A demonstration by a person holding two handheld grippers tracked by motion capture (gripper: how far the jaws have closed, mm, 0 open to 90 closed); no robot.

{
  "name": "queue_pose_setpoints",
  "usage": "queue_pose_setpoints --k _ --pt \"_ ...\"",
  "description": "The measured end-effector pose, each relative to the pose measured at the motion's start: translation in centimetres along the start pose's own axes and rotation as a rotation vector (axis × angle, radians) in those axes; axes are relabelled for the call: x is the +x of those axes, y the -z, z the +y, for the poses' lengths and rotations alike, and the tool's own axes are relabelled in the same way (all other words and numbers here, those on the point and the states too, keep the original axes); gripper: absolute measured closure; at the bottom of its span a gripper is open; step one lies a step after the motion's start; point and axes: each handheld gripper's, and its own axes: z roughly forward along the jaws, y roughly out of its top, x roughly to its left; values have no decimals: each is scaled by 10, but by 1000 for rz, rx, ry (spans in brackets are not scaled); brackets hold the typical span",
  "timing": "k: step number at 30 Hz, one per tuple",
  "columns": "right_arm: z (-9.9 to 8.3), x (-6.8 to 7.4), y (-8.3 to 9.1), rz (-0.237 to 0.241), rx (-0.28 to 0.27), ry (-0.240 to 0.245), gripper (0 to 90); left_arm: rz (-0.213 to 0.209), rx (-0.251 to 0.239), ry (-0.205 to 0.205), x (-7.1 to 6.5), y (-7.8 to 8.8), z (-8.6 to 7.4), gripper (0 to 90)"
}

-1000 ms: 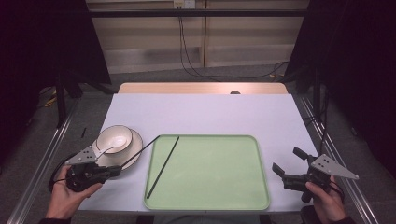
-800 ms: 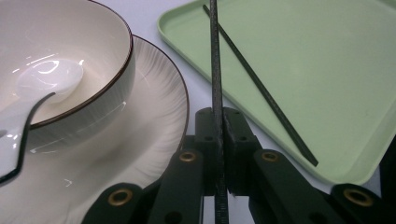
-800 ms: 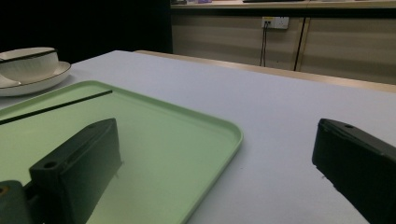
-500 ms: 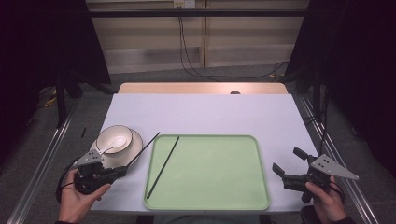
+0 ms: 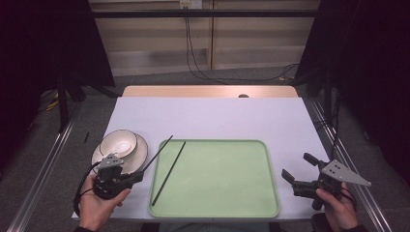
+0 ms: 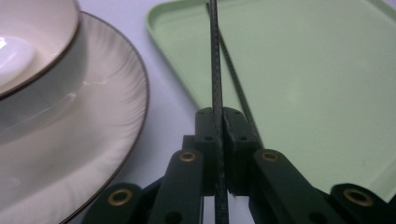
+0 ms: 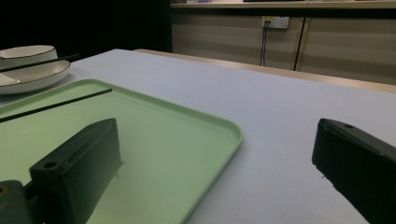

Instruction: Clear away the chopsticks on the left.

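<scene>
My left gripper [image 5: 139, 175] sits at the table's front left, between the plate and the tray's left edge, shut on a thin black chopstick [image 5: 158, 153] that slants up and to the right over the tray's corner. In the left gripper view the jaws [image 6: 223, 122] are pressed together on that chopstick [image 6: 215, 56]. A second black chopstick [image 5: 169, 173] lies on the green tray [image 5: 227, 193], near its left side. My right gripper [image 5: 296, 170] rests at the front right, beside the tray's right edge, open with nothing between its jaws [image 7: 217, 140].
A cream bowl [image 5: 120, 142] stands on a cream plate [image 5: 137, 155] left of the tray, close to my left gripper. The pale table [image 5: 212, 116] stretches behind the tray. Metal rails run along both sides of the table.
My left gripper has moved right toward the tray, carrying the chopstick with it, so the stick's tip now reaches over the tray's corner. The right gripper has stayed still.
</scene>
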Motion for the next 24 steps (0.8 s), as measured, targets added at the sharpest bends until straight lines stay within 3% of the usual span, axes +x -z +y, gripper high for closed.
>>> queue_pose_setpoints --k 3,5,6,14,24 --pt "0 0 0 0 1 1 6 1 8 15 -5 -7 3 858" --pt "0 0 0 1 1 3 6 27 9 48 -9 -10 5 858" --pt "0 0 0 3 0 9 6 15 11 56 -11 -13 6 858" --pt "0 0 1 7 3 2 5 -3 42 69 -22 -30 13 858" --pt "0 0 1 8 4 5 6 22 109 93 -38 -53 17 858"
